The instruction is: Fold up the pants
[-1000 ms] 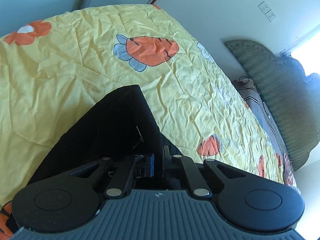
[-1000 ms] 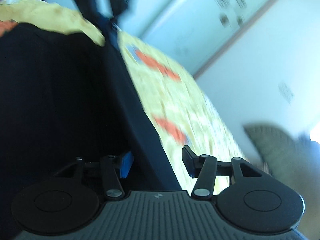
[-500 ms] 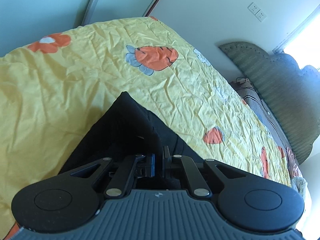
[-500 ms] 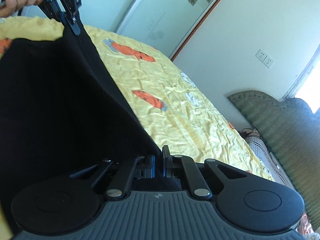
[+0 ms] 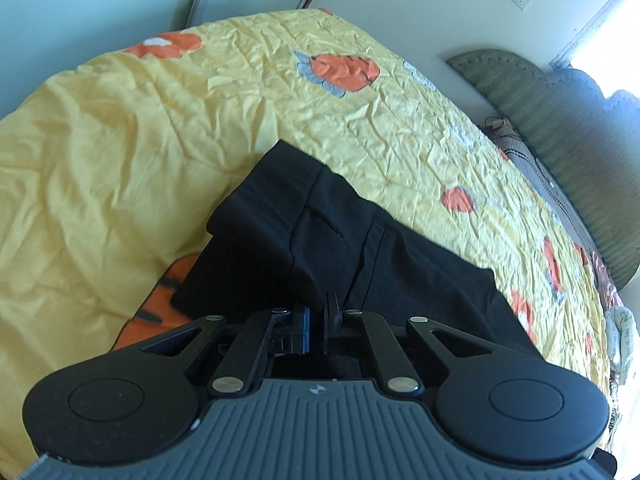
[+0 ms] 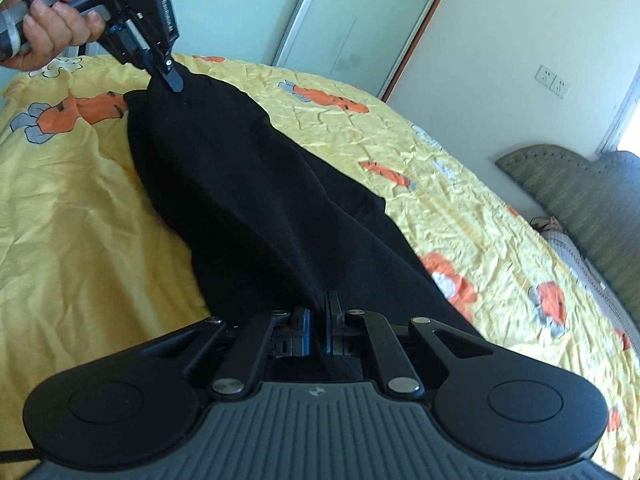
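Black pants hang from both grippers over a yellow bedspread, their lower part folded onto the bed. My left gripper is shut on one corner of the pants. My right gripper is shut on the other corner, with the black cloth stretched between the two. The left gripper also shows at the top left of the right wrist view, held in a hand and pinching the fabric.
The bedspread has orange carrot prints. A green padded headboard and pillows stand at the right. A pale wall with a socket and sliding wardrobe doors lie behind the bed.
My right gripper has shut on the pants. Both grippers have lowered the cloth toward the bed, and more of it now lies folded on the spread.
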Available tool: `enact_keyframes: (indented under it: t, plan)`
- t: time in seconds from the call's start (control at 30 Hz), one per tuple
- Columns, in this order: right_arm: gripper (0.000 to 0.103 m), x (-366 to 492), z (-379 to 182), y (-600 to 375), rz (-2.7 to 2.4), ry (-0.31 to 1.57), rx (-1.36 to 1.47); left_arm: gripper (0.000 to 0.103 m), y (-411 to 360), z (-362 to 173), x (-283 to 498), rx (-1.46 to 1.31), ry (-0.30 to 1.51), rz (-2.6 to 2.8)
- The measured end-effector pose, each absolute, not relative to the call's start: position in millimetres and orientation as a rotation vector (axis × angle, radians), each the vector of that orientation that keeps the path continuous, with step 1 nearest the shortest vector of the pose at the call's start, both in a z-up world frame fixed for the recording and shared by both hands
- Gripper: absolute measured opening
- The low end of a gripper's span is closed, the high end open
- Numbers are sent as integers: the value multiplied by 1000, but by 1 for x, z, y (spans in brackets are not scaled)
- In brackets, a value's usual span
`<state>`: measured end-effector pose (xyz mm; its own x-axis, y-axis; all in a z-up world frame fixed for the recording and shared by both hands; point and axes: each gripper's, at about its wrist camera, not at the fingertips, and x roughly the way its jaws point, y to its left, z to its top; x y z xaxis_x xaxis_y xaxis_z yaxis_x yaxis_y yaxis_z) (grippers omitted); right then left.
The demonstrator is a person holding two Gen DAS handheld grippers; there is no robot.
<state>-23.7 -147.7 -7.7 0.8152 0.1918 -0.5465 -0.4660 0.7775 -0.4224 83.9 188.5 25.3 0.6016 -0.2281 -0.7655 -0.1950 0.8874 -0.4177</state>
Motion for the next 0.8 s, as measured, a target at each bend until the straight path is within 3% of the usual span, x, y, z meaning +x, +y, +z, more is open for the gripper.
enact_keyframes:
  t: [0.5,0.57,0.63,0.7,0.8]
  plan:
    - [6,-33,-32,-150,370,559,-462,7,167,6,85,-302,926,51]
    - [7,-33,-31,-155,367,557,-400,24,163,7,81,-271,909,56]
    - [13,-39,-29,-161,350,552,-358,25,160,11,76,-239,901,59]
    - [28,-52,-23,-172,331,538,-313,27,158,17,70,-221,900,56]
    - [36,-74,-11,-211,285,507,-148,28,154,28,62,-206,900,51]
